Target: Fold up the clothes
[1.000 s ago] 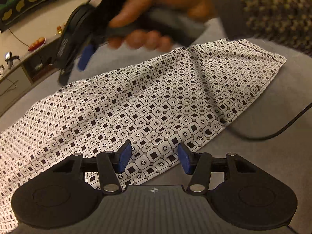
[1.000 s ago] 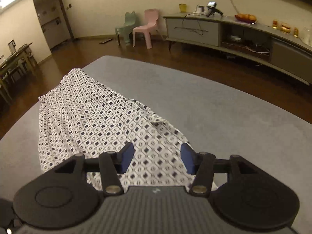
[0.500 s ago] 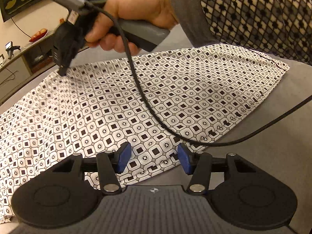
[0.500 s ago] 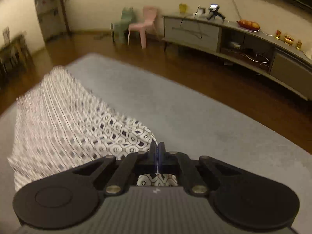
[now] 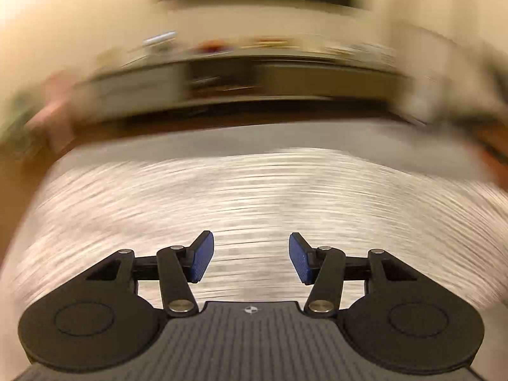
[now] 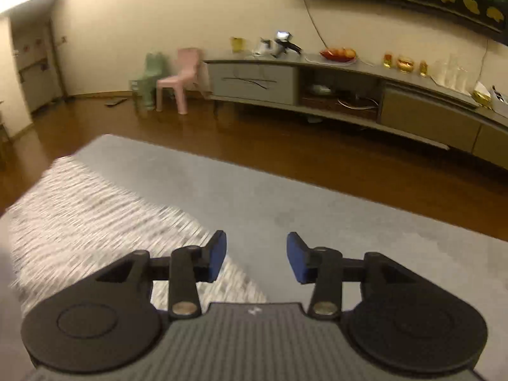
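Tongs (image 6: 256,257) opening, tilted down over cloth (image 6: 95,216)

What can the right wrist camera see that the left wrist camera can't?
Only the right wrist view shows the pink chair, the green chair and the bowl of fruit clearly; its right gripper is opening with nothing between its pads.

Only the left wrist view shows the left gripper, open and empty, and everything behind it is smeared.

Both show the patterned cloth on the grey surface.
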The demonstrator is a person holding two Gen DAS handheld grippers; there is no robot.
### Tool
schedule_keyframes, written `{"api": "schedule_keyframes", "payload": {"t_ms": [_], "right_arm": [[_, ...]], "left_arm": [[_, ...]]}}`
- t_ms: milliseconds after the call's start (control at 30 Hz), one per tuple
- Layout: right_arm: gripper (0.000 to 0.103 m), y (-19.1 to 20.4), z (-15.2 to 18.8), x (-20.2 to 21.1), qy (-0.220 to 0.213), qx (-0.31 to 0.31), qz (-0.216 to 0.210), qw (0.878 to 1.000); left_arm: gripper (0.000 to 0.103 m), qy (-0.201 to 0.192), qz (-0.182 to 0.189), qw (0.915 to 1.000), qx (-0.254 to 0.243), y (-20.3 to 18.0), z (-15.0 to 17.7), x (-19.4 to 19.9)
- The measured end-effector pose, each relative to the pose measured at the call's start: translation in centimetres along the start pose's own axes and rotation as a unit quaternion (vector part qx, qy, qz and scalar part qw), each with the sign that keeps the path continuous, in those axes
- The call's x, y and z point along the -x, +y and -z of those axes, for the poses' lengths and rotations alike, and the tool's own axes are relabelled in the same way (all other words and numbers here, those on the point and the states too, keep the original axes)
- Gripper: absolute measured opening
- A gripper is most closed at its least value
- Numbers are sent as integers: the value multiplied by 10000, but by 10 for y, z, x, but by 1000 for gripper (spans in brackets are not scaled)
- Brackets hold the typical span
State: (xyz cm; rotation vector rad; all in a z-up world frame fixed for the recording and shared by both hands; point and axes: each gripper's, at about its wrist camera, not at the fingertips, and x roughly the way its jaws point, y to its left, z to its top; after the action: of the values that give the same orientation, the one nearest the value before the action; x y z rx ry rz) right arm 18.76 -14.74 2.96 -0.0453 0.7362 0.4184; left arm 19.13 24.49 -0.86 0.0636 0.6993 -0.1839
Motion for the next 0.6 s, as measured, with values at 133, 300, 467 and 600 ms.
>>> {"api": "schedule_keyframes", "payload": {"t_ms": [133, 300, 467, 600], "right_arm": [[41, 10, 74, 58, 470, 436, -64, 9979], [41, -12, 154, 107, 1047, 200, 558, 9927], [44, -72, 207, 159, 1160, -677, 1203, 9836], [44, -96, 234, 187, 1120, -947, 1475, 9781]], "left_arm": [[54, 382, -629, 9946, 725, 68, 13, -22], [56, 653, -872, 9916, 703, 78, 19, -46], [58, 358, -1637, 9840, 601, 90, 17, -56], [54, 268, -2597, 9651, 215, 90, 10, -64]]}}
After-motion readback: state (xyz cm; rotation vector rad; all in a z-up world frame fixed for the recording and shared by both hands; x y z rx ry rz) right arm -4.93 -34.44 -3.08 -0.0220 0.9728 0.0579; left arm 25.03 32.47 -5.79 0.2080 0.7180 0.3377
